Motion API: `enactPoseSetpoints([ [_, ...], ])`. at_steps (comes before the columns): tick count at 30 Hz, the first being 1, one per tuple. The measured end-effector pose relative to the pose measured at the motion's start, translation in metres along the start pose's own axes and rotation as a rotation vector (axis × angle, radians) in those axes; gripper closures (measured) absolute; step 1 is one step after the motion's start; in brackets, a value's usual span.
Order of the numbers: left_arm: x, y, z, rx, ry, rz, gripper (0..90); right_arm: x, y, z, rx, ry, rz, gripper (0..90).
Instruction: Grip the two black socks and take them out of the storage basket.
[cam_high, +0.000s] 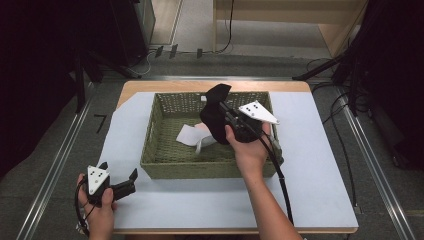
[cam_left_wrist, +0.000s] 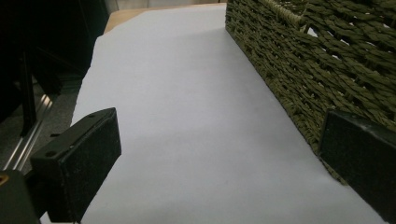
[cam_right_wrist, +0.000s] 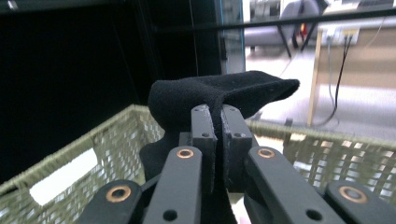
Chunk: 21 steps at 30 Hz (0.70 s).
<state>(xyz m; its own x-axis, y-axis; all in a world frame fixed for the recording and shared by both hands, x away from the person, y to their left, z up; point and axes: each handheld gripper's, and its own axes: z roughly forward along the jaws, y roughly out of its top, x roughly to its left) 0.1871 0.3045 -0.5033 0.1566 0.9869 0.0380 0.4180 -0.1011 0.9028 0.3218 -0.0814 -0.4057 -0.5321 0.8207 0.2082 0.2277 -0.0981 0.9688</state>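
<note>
At the table's near left corner the left gripper (cam_high: 118, 188) rests with jaws apart, empty; beyond it, over the woven basket (cam_high: 165, 165) mid-table, the right gripper (cam_right_wrist: 215, 140) pinches a black cloth (cam_right_wrist: 219, 93), lifted clear; white and pink pieces (cam_high: 192, 135) remain inside, so emptying looks part-done

At the lower left of the high view the left hand (cam_high: 97, 205) holds the left gripper (cam_high: 120, 176) low, its jaws spread wide apart with nothing between them. Right of centre, the right hand (cam_high: 248, 147) raises the right gripper (cam_high: 220, 111), jaws pinched together on a black cloth (cam_high: 214, 112).
</note>
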Motion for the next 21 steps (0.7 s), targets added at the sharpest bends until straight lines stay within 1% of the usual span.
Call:
enactPoseSetpoints([
  [6, 0.0, 0.0, 0.0, 0.001, -0.002, -0.002, 0.5, -0.008, 0.01, -0.013, -0.101, -0.023, -0.038, 87.3],
  [9, 0.0, 0.0, 0.0, 0.0, -0.002, -0.003, 0.5, -0.015, 0.016, -0.02, -0.142, -0.025, -0.038, 87.3],
  [12, 0.0, 0.0, 0.0, 0.001, -0.002, -0.004, 0.5, -0.021, 0.021, -0.026, -0.167, -0.038, -0.041, 87.3],
  [18, 0.0, 0.0, 0.0, -0.004, -0.001, -0.007, 0.5, -0.032, 0.031, -0.042, -0.217, -0.069, -0.069, 87.3],
  [21, 0.001, 0.0, 0.0, -0.001, -0.002, -0.005, 0.5, -0.038, 0.037, -0.05, -0.236, -0.088, -0.075, 87.3],
])
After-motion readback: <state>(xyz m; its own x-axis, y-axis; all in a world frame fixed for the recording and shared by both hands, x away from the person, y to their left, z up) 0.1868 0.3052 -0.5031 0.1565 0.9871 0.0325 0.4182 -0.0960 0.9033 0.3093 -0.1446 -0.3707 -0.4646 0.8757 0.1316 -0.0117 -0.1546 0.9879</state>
